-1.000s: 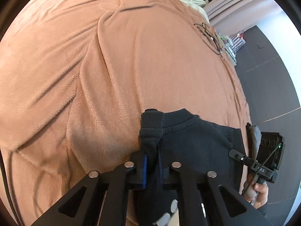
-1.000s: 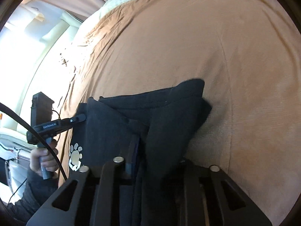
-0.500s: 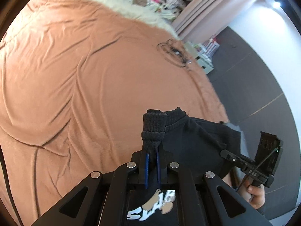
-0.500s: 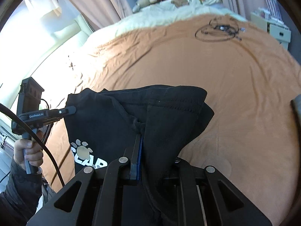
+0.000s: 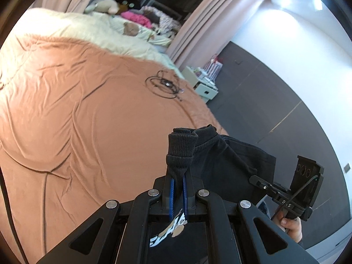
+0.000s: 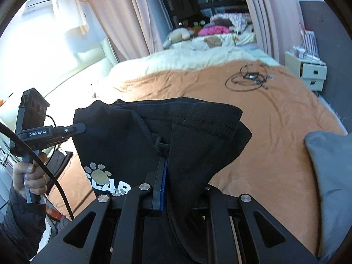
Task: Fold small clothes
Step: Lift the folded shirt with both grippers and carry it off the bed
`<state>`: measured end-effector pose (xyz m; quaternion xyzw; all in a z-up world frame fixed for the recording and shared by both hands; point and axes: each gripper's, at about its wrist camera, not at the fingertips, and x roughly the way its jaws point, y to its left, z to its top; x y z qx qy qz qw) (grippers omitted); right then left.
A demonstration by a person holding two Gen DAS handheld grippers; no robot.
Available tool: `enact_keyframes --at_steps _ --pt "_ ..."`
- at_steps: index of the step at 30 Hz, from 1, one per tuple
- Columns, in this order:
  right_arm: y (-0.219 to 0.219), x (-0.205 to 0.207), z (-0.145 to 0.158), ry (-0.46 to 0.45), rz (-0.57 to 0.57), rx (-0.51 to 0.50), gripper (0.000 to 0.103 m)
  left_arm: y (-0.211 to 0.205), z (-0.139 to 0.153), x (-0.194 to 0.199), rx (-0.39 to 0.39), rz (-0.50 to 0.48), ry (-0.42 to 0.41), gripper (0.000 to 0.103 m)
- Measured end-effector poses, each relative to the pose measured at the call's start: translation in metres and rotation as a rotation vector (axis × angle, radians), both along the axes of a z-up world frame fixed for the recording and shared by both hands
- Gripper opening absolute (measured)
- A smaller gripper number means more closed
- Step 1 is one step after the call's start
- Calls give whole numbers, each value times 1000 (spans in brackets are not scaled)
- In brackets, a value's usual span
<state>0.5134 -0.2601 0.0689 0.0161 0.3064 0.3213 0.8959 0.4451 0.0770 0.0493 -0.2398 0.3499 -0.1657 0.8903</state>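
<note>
A small black sweatshirt (image 6: 136, 140) with a paw print and white letters hangs in the air between my two grippers, above the orange bedspread (image 6: 275, 121). My left gripper (image 5: 178, 189) is shut on a ribbed cuff (image 5: 181, 151) of the garment; it also shows in the right wrist view (image 6: 76, 129). My right gripper (image 6: 162, 176) is shut on a bunched fold of the black fabric near a ribbed hem; it also shows in the left wrist view (image 5: 257, 179). The sweatshirt (image 5: 224, 160) drapes down between them.
A coiled black cable (image 6: 248, 79) lies on the far part of the bedspread (image 5: 88, 114). A grey garment (image 6: 330, 176) lies at the right edge. A cream duvet with soft toys (image 6: 198, 52) is at the head. A white drawer unit (image 6: 312, 74) stands beside the bed.
Both grippers have risen and tilted up with the sweatshirt, lifting it off the bedspread. The room and the head of the bed have come into view.
</note>
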Motion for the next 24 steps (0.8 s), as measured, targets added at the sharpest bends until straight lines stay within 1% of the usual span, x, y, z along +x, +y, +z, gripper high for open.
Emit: enact_keyframes --at_steps 8,13,17,19,21,24 --pt "-47 -67 35 -111 -61 26 9 -43 56 -37 13 -52 -98 6" --pt "-92 -108 63 -183 -134 20 9 -83 91 -51 12 -98 -147 6" --pt "-126 -130 82 -230 -184 14 9 -130 121 -56 15 -152 -190 6" --pt "-145 -142 88 -254 -214 9 9 -153 132 -54 18 -182 -200 6" --pt "-167 -158 91 -274 -253 3 9 -182 141 -50 32 -221 -208 6" --pt "-186 -172 96 -305 -294 12 9 -226 156 -48 60 -287 -247 6"
